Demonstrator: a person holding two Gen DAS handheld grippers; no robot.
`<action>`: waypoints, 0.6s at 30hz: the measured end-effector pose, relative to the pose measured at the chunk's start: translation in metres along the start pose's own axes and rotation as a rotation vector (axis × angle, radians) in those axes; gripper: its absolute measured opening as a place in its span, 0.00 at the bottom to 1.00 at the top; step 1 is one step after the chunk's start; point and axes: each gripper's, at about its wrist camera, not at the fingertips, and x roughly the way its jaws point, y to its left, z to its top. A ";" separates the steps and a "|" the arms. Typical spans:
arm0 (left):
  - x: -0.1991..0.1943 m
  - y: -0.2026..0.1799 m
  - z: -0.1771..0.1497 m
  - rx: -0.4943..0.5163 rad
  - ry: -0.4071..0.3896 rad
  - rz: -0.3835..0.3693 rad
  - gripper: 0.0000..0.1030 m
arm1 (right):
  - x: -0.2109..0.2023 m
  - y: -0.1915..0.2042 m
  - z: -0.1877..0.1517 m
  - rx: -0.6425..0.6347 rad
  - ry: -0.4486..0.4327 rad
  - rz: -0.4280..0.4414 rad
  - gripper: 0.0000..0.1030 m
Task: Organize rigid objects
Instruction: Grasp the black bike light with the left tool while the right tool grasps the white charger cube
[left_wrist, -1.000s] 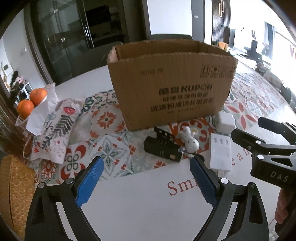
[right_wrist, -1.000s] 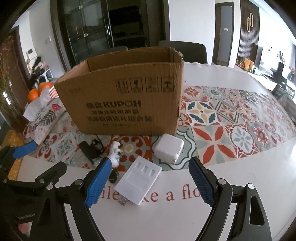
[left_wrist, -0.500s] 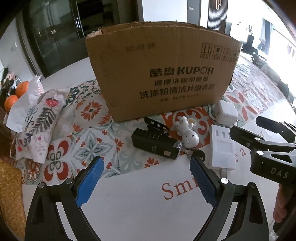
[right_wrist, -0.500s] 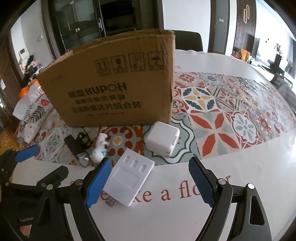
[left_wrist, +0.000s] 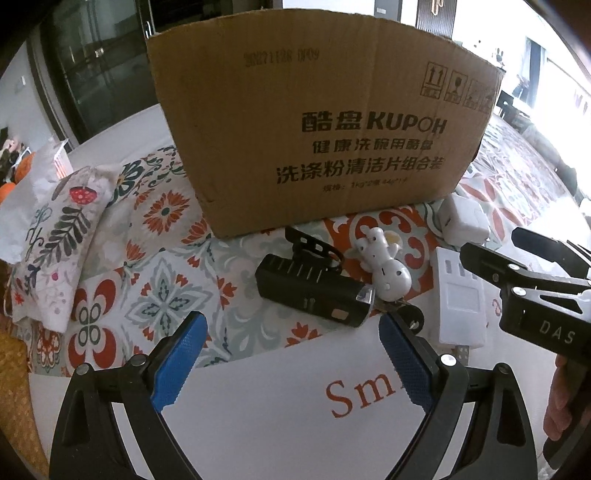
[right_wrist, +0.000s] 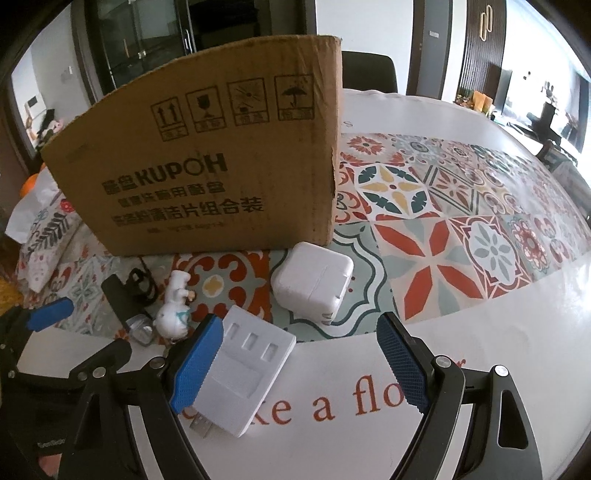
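while angled down at the table | left gripper (left_wrist: 290, 363) fingers apart, empty | right gripper (right_wrist: 299, 363) fingers apart, empty

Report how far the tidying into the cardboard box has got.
Nothing looks packed yet; the inside of the brown cardboard box is hidden. In hand: nothing. The left gripper and right gripper are open and empty. Left on the table: black rectangular flashlight-like device, small white figurine, flat white USB hub and white cube charger, all outside the box.
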 end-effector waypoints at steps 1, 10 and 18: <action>0.001 0.000 0.001 0.004 0.000 -0.001 0.92 | 0.001 -0.001 0.001 0.004 -0.001 -0.001 0.83; 0.014 0.005 0.012 0.029 -0.011 -0.022 0.93 | 0.013 -0.001 0.009 0.016 0.005 -0.017 0.83; 0.029 0.008 0.016 0.026 -0.009 -0.040 0.92 | 0.022 -0.002 0.013 0.007 -0.002 -0.045 0.83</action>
